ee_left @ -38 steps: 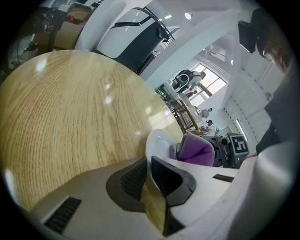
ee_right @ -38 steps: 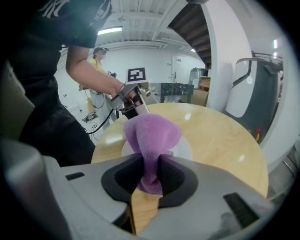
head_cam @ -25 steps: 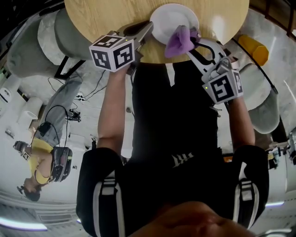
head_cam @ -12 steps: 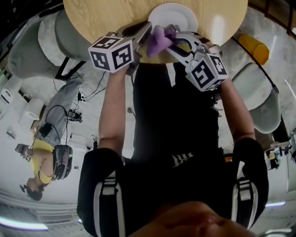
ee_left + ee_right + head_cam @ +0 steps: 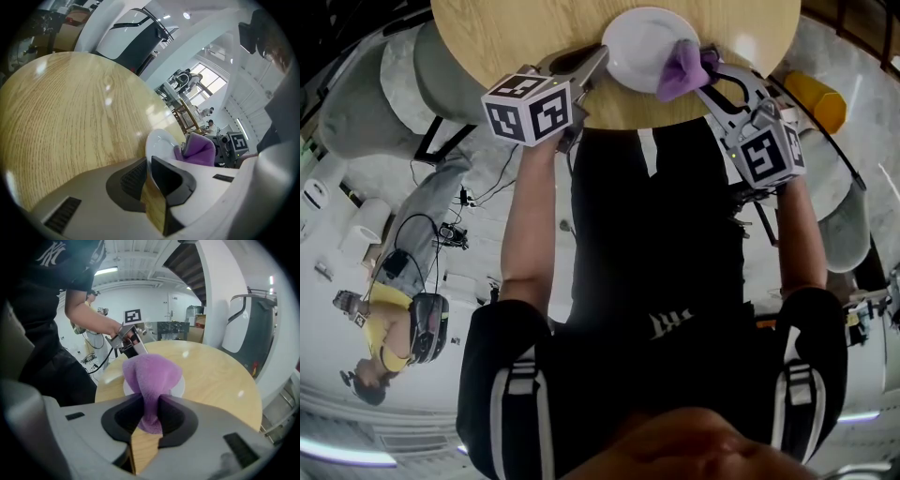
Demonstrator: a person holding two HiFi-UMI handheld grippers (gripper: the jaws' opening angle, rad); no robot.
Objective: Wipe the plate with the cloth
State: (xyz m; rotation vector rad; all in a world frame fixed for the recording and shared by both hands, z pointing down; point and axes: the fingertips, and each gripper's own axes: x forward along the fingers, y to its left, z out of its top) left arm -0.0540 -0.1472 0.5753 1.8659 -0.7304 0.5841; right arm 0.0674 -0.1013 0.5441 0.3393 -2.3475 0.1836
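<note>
A white plate (image 5: 639,42) lies near the front edge of the round wooden table (image 5: 506,33). My left gripper (image 5: 598,62) is shut on the plate's left rim; in the left gripper view that plate (image 5: 158,140) runs in between the jaws of the left gripper (image 5: 151,161). A purple cloth (image 5: 682,67) rests on the plate's right part, pinched in my right gripper (image 5: 705,71). In the right gripper view the cloth (image 5: 151,373) bulges up from the shut right gripper (image 5: 150,411) and hides most of the plate (image 5: 179,388).
Grey chairs (image 5: 366,89) stand round the table, and a yellow object (image 5: 814,99) lies on the floor at the right. A person (image 5: 389,323) crouches at the lower left among cables. Bare tabletop (image 5: 220,376) stretches beyond the plate.
The right gripper carried the cloth leftward over the plate toward the left gripper, then back to the plate's right side. The left gripper and the plate stayed put.
</note>
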